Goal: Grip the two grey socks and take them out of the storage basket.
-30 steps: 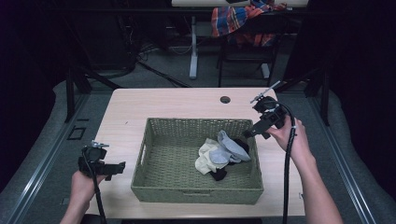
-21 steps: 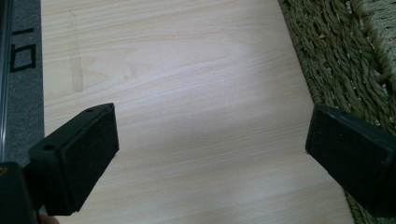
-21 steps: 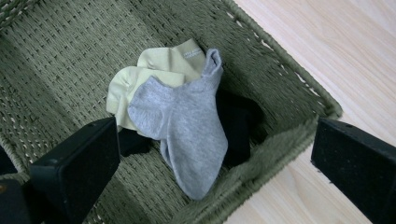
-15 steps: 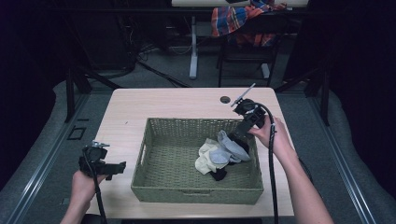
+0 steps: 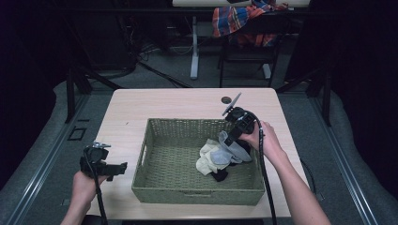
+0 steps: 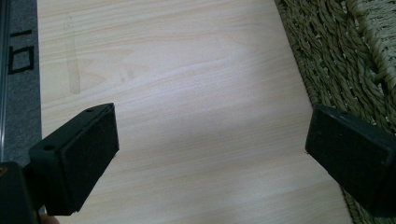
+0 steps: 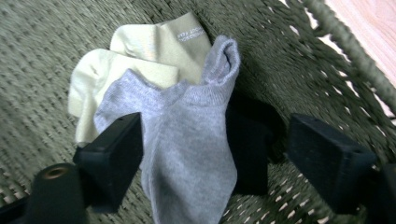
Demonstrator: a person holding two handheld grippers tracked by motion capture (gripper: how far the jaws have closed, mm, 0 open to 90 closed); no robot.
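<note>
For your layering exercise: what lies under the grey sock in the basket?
Under the grey sock lie a cream sock and a black sock, on the basket floor. How far each extends beneath it is hidden.

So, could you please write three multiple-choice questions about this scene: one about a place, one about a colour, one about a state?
1. Where do the socks lie?
A. on the bare table
B. in the woven basket
C. on the floor

2. What colour is the sock on top of the pile?
A. grey
B. red
C. green

3. How do the jaws of the left gripper stand?
A. shut on a sock
B. shut on the basket rim
C. open, with nothing between them

Answers:
1 B, the socks rest inside the woven basket.
2 A, the grey sock covers the cream sock.
3 C, the left gripper has only tabletop between its jaws.
</note>
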